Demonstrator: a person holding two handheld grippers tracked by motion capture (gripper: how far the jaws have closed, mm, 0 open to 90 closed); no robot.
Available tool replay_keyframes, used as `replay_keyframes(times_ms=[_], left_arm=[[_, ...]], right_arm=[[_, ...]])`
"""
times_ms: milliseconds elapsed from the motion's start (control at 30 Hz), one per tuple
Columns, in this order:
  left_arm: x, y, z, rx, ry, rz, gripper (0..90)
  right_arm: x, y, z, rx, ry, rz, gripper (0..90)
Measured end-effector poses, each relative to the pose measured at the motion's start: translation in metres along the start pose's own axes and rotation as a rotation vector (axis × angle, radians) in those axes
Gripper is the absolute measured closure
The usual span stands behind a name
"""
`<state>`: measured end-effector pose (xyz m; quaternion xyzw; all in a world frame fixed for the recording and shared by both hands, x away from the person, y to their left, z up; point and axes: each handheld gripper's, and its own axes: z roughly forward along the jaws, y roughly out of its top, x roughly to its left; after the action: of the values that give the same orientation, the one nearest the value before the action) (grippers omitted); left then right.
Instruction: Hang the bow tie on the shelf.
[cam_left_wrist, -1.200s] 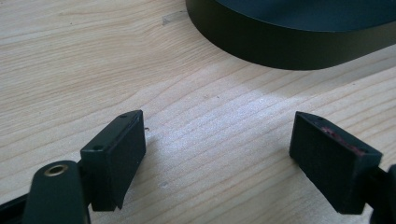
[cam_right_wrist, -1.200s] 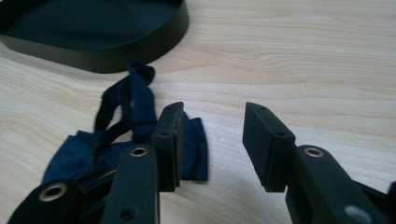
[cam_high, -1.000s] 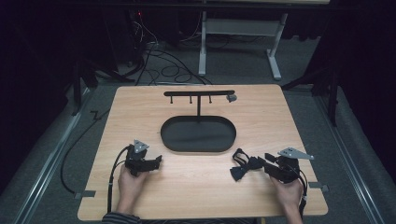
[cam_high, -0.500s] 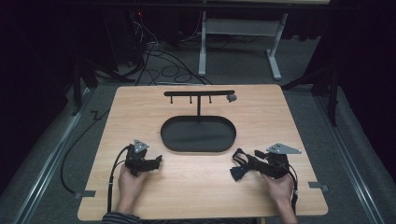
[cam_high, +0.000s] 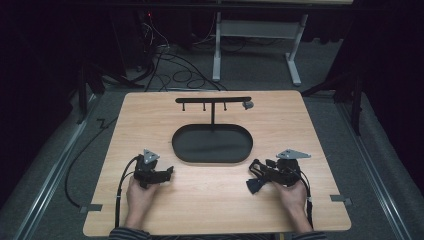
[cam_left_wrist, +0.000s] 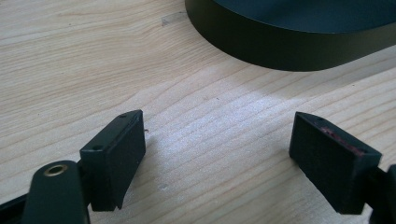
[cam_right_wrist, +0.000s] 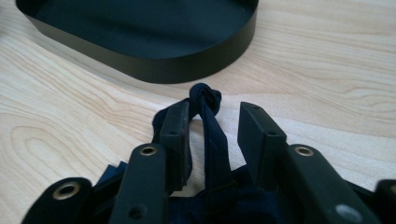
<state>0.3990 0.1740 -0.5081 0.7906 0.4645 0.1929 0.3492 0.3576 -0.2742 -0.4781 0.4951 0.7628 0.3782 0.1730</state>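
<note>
While your right gripper (cam_high: 256, 176) has slid leftward along the near part of the table since a second ago, its jaws have just been closing, and the dark blue knotted cloth (cam_right_wrist: 205, 100) stands between them: the strap looks to touch the left pad, the right pad still shows a gap (so call it narrowing, not yet a firm pinch). Judged from this, you are securing the cloth before carrying it on, likely toward the tray or the rack. Your left gripper (cam_high: 165, 172) sits unmoved, jaws wide apart with bare wood between them, holding nothing. Just beyond both grippers lies the black oval tray (cam_high: 212, 156), empty, with the knot near its front wall. Behind it rises the black T-shaped rack (cam_high: 213, 100) with small pegs. Pale wooden table (cam_high: 150, 110), clean grain, tape marks at the near corners. Farther off: grey floor, loose cables (cam_high: 170, 60), white desk legs (cam_high: 295, 65), dark room.
</note>
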Motion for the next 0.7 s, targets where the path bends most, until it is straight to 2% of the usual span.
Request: replay_keyframes(times_ms=[133,200,333,700], left_arm=[[0.000,0.000,0.000,0.000,0.000,0.000,18.9],[0.000,0.000,0.000,0.000,0.000,0.000,18.9],[0.000,0.000,0.000,0.000,0.000,0.000,18.9],[0.000,0.000,0.000,0.002,0.001,0.002,18.7]], right_arm=[[-0.002,0.000,0.004,0.024,0.002,0.005,73.6],[-0.003,-0.001,0.006,0.032,0.001,0.002,81.3],[-0.002,0.000,0.006,0.031,-0.001,-0.008,89.3],[-0.001,0.001,-0.009,-0.031,-0.010,-0.023,90.0]])
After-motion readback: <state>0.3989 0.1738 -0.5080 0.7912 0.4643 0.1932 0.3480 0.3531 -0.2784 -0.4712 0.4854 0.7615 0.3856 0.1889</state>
